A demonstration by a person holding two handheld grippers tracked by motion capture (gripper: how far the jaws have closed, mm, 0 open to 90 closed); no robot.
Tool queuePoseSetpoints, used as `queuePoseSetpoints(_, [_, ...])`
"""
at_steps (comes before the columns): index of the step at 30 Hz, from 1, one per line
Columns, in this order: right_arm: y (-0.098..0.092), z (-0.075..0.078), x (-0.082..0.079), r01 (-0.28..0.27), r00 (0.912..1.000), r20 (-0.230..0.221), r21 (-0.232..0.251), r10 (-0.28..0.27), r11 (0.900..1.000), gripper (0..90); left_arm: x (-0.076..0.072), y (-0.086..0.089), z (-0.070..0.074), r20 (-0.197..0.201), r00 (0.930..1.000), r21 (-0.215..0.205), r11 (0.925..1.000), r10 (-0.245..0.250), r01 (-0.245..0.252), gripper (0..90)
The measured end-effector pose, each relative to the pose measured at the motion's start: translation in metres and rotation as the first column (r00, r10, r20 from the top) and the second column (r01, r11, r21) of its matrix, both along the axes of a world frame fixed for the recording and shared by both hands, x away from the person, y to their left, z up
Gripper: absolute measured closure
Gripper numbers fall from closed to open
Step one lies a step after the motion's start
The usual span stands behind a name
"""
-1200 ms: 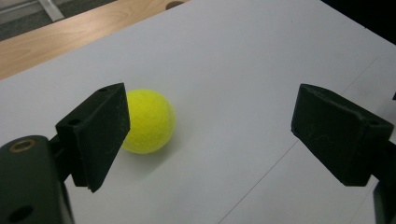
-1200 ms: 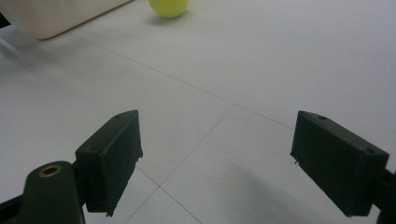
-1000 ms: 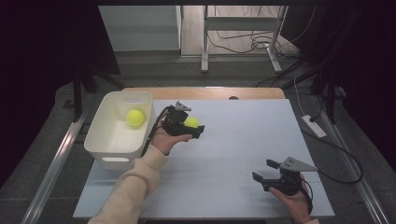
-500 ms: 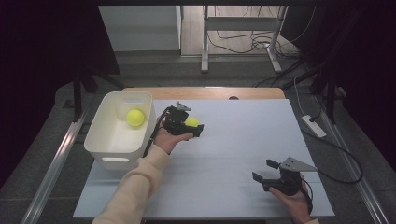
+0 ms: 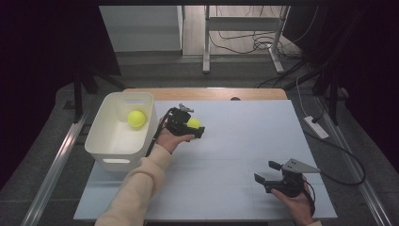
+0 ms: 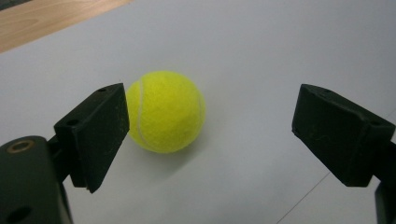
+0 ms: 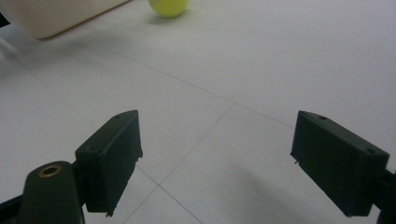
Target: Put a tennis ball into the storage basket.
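Two hand-held grippers in play; we are going near to far. Nearest, the right hand-held gripper (image 5: 265, 178) is resting low at the near right of the table (image 5: 244, 141), jaws apart with nothing between them, well apart from the action. Farther in, the left hand-held gripper (image 5: 196, 128) is sitting at the tennis ball (image 6: 166, 111), which is lying on the table just beside the white bin (image 5: 101, 141). In the left gripper view its jaws are standing apart around the ball: one pad looks to be at or near the ball's side, the other is well clear, so nothing is clamped yet. Farthest left, a second tennis ball (image 5: 136, 118) is already lying inside the bin.

We are judging the step in hand as grasping the loose ball for the bin. To do it well, we are suggesting centring the ball between the pads first, keeping the jaws low at its widest part, then closing evenly so it is not rolling away off the near pad.
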State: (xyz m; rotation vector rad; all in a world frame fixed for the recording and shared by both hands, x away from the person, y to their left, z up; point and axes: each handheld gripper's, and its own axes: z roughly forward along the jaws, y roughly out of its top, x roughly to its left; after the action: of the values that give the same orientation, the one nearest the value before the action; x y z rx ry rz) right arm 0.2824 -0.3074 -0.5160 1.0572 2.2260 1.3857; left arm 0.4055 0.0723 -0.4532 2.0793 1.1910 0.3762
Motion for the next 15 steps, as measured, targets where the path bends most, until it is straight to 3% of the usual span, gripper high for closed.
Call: queuePoseSetpoints(15, [0.0,0.0,0.0,0.0,1.0,0.001,0.0,0.0,1.0,16.0,0.015,0.001,-0.012,-0.032,0.9994,0.019,0.9997,0.016,-0.016,12.3])
